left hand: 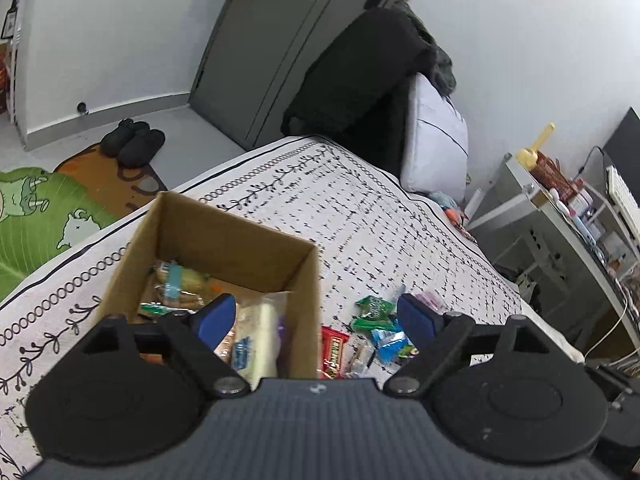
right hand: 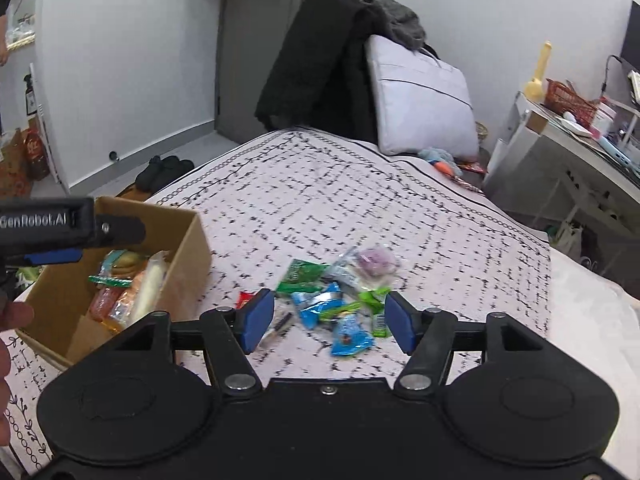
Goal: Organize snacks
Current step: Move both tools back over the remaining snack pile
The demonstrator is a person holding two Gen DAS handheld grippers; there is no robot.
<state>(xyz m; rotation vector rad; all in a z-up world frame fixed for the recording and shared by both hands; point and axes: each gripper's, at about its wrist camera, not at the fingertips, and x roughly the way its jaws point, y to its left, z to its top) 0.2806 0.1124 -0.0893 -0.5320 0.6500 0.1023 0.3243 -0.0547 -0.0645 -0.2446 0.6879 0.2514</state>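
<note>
A cardboard box (left hand: 224, 236) stands on the patterned bedspread and holds several wrapped snacks (left hand: 180, 280). My left gripper (left hand: 316, 316) hovers open over the box's right wall, nothing between its blue pads. To the right of the box lies a loose pile of snack packets (right hand: 340, 300), green, blue, red and a clear one with something purple. My right gripper (right hand: 328, 320) is open just above the near side of that pile, holding nothing. The box (right hand: 120, 280) shows at the left of the right wrist view, with the left gripper's finger (right hand: 52, 256) above it.
The bed's patterned cover (right hand: 360, 200) stretches away to a grey pillow (right hand: 420, 100) and dark clothes (right hand: 320, 60) at the far end. A cluttered white desk (right hand: 580, 140) stands to the right. Slippers (left hand: 134, 142) and a green rug (left hand: 40, 208) lie on the floor at left.
</note>
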